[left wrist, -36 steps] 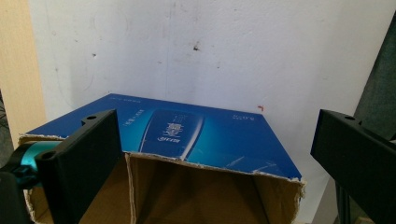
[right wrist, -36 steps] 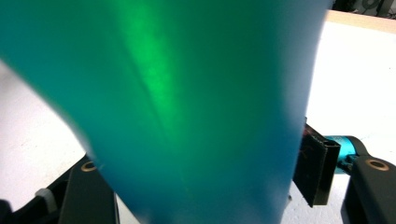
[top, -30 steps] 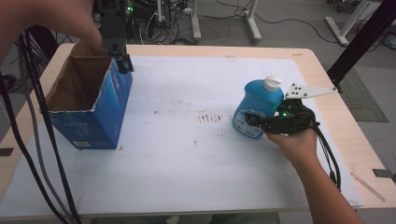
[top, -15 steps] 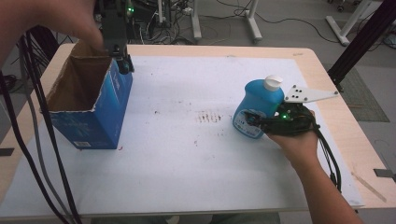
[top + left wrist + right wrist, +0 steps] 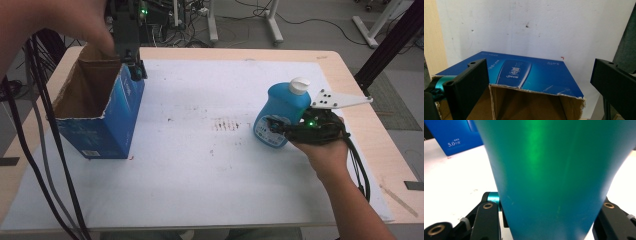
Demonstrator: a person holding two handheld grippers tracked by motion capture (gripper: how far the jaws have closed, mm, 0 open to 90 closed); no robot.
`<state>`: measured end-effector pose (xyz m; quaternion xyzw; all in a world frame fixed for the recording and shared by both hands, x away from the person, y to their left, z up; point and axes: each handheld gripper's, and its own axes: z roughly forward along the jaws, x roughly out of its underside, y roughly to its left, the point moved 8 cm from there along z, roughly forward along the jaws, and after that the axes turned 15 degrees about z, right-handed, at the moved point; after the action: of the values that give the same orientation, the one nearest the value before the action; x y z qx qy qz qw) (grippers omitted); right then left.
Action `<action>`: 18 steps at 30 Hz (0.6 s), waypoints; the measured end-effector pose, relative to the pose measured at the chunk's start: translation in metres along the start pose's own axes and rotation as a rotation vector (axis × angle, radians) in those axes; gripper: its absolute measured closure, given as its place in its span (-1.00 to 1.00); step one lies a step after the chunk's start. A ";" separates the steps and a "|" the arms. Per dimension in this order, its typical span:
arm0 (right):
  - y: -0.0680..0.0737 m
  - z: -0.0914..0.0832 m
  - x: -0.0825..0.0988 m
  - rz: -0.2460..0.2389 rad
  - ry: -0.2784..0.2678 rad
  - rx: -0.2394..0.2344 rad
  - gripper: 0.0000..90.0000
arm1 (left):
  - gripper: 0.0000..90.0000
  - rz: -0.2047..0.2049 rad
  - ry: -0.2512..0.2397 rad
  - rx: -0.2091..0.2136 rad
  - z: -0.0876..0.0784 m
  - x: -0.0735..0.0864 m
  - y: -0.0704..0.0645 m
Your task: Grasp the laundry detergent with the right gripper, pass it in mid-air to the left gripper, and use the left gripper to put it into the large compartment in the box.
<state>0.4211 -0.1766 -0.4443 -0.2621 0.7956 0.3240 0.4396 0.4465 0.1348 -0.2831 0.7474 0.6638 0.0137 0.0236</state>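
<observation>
Right gripper (image 5: pixel 280 131) clamps a glossy blue plastic bottle (image 5: pixel 281 112).
Jaws just closed on its rounded body; left gripper (image 5: pixel 134 67), jaws open, hangs over the torn cardboard box (image 5: pixel 107 120).

The bottle (image 5: pixel 281 114) is smooth blue plastic with a soft sheen that catches a green glint in the right gripper view, and its cap (image 5: pixel 299 85) is white plastic. The box (image 5: pixel 112 117) is cardboard: glossy blue print outside, raw matt brown inside, its top edge torn ragged. The worktop (image 5: pixel 360 145) is pale wood under a white matt sheet (image 5: pixel 200 170), smudged and speckled. The left gripper (image 5: pixel 544 80) has matt black plastic jaws.
</observation>
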 end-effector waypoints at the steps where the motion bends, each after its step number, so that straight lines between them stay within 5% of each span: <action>1: 0.000 -0.001 -0.001 -0.004 -0.002 -0.002 0.03 | -0.96 -0.003 -0.002 -0.003 0.000 -0.001 0.000; 6: 0.010 -0.008 -0.008 -0.027 0.016 -0.015 0.03 | -0.96 0.009 -0.001 -0.004 0.000 -0.006 -0.003; 18: 0.059 -0.015 -0.037 -0.158 0.056 -0.096 0.02 | -0.96 0.076 -0.008 -0.008 -0.004 -0.030 -0.022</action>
<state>0.3893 -0.1447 -0.3887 -0.3539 0.7681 0.3183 0.4284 0.4210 0.1082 -0.2795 0.7721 0.6348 0.0143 0.0285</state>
